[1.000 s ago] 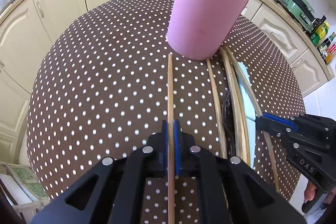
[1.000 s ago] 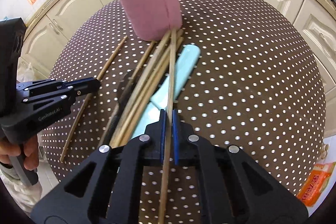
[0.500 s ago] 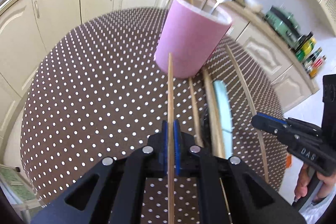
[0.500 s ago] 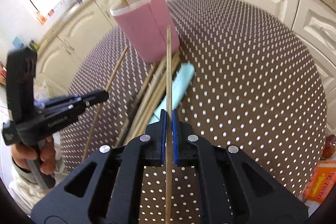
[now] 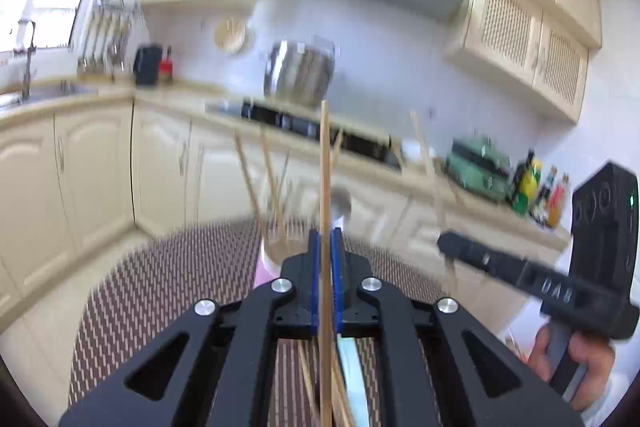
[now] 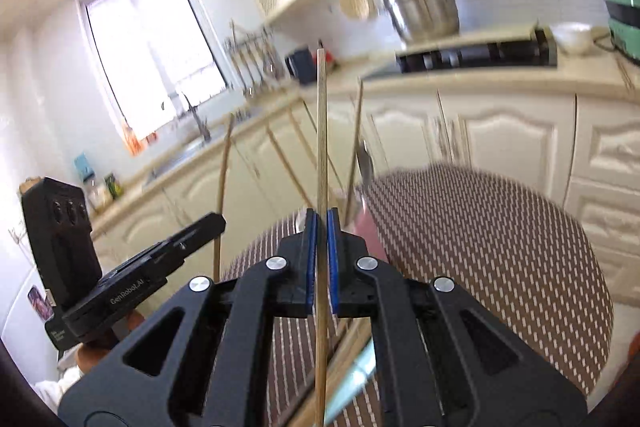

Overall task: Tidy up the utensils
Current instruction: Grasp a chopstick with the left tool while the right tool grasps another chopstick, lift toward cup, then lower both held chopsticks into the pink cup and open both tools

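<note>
The left gripper [image 5: 326,241] pinches one wooden chopstick [image 5: 325,167], and the right gripper [image 6: 321,223] clamps another chopstick [image 6: 321,131]. Both sticks point up above the dotted table [image 6: 480,227]. The pink holder [image 5: 262,269] is blurred and mostly hidden behind the fingers, beside loose chopsticks [image 5: 308,379].
</note>
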Demonstrator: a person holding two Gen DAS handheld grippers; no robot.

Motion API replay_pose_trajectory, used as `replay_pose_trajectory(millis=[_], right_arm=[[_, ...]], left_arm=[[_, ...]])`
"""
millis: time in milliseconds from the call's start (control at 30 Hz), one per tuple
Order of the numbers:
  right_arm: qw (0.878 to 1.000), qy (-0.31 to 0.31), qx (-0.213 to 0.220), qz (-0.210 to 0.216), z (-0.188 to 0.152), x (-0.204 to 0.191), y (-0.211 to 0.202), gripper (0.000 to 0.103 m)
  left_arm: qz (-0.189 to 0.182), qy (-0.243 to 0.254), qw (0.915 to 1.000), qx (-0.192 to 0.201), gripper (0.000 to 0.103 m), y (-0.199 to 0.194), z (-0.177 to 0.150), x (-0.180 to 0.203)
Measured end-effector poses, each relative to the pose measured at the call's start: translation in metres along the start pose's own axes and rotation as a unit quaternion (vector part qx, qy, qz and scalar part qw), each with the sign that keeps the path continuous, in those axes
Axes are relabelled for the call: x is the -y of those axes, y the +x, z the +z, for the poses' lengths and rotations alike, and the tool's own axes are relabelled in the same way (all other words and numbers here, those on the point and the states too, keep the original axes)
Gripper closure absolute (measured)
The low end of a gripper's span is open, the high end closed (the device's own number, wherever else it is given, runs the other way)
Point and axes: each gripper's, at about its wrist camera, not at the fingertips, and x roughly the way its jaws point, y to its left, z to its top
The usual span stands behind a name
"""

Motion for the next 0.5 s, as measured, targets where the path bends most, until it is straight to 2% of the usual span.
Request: replay_pose_trajectory(millis=[100, 233, 400, 500], right_arm=[[0.999, -0.003, 0.035, 0.01, 0.017, -0.003, 0.014, 0.097], [0.998, -0.009, 0.067, 0.013, 0.033, -0.003, 0.035, 0.097], [0.995, -0.003, 0.1, 0.014, 0.045, 0.002, 0.06, 0.097], [0.994, 0.004, 0.112, 0.012, 0.048, 0.009, 0.077, 0.097]], left_arm=[[-0.011, -0.013, 0.9985, 0.051, 0.097, 0.004, 0.02, 0.001], [-0.004, -0.016, 0.9939, 0.109, 0.097, 0.016, 0.04, -0.002], [0.012, -0.016, 0.9888, 0.148, 0.097, 0.041, 0.052, -0.001], [0.017, -0.019, 0.988, 0.152, 0.097, 0.053, 0.053, -0.011]])
